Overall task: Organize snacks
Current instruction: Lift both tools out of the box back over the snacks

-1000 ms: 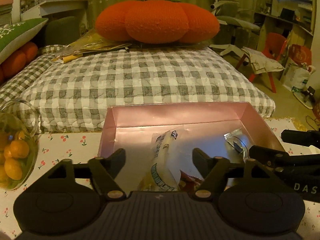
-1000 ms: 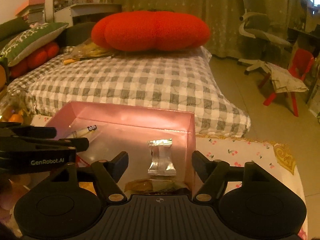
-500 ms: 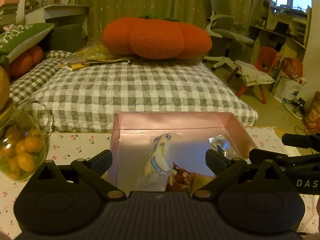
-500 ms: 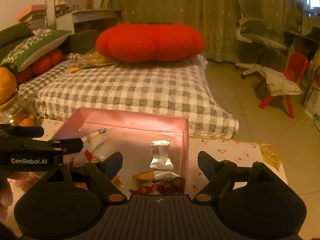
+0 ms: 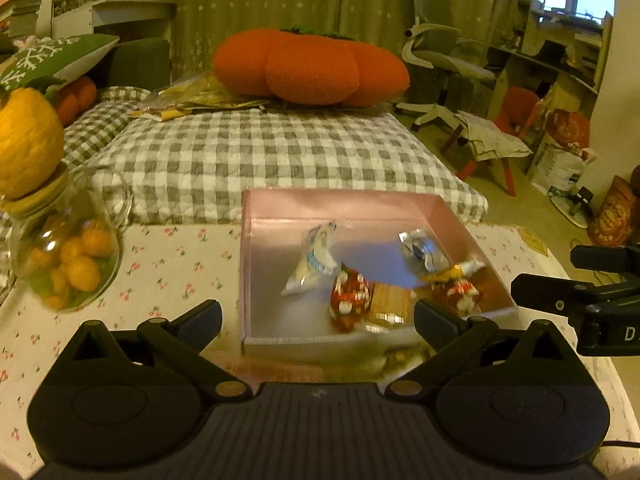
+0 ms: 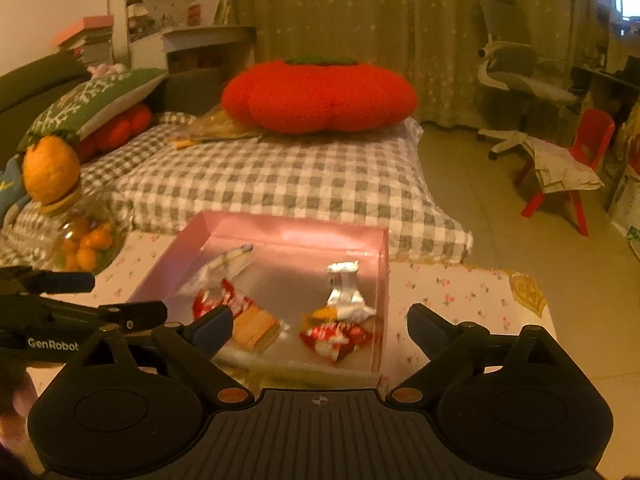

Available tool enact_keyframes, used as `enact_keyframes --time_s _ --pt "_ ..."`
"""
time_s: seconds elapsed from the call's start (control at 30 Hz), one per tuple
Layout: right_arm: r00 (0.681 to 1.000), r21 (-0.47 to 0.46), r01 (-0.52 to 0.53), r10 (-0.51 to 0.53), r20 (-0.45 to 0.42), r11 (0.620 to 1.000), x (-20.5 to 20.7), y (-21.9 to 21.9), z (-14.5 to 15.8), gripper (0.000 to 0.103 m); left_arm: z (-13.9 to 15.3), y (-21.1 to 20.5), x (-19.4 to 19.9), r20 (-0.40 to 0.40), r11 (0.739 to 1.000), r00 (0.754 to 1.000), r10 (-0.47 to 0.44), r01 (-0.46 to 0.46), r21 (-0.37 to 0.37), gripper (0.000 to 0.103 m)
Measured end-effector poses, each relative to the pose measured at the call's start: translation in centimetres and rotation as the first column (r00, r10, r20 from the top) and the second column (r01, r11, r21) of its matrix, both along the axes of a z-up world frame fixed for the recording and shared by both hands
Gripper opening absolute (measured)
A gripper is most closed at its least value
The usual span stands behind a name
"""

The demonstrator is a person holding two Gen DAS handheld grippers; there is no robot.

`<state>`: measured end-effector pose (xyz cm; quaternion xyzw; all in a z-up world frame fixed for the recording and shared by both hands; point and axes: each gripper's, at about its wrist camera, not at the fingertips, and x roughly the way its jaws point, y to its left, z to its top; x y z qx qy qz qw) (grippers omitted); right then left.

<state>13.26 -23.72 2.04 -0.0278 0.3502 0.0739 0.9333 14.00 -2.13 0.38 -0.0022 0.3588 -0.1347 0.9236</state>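
A pink box (image 5: 245, 280) stands on the floral tablecloth and holds several snacks. Among them are a white pouch (image 5: 314, 264), a red wrapper (image 5: 350, 296) and a silver packet (image 5: 420, 250). My left gripper (image 5: 318, 314) hangs above the box's near edge, open wide, nothing between its fingers. In the right wrist view, the silver packet (image 6: 344, 288) stands over a red-and-yellow wrapper (image 6: 334, 336) by the right wall of the box (image 6: 296, 222). A biscuit pack (image 6: 256, 326) lies to their left. My right gripper (image 6: 320, 320) is above the near edge, its jaws still opening, with nothing between them.
A glass jar of small oranges (image 5: 68, 264) with a big citrus (image 5: 28, 144) on top stands left of the box. Behind the table lie a checked mattress (image 5: 280, 152) and an orange pumpkin cushion (image 5: 308, 66). A red chair (image 6: 580, 148) and an office chair stand at the right.
Both grippers have drawn back and up from the box while their jaws spread wider. More of the box floor and more snacks now show in both views.
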Motion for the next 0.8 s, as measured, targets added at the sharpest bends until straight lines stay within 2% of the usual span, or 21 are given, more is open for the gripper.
enact_keyframes --time_s 0.33,0.57,0.8 --pt "0.996 0.021 -0.065 0.066 -0.064 0.998 -4.1 1.3 -1.5 0.097 -1.0 2.2 -2.6 -0.066 1.000 0.998 0.004 -0.002 0.019 0.102" --pt "0.991 0.010 -0.072 0.073 -0.113 0.997 -6.1 1.8 -3.4 0.097 -2.5 3.6 -4.2 -0.099 0.999 0.995 -0.001 0.005 0.036 0.102" --pt "0.979 -0.051 -0.104 0.094 -0.180 0.993 -8.1 2.1 -6.4 0.097 -5.3 4.7 -6.0 -0.141 0.996 0.990 -0.028 0.039 0.075 0.102"
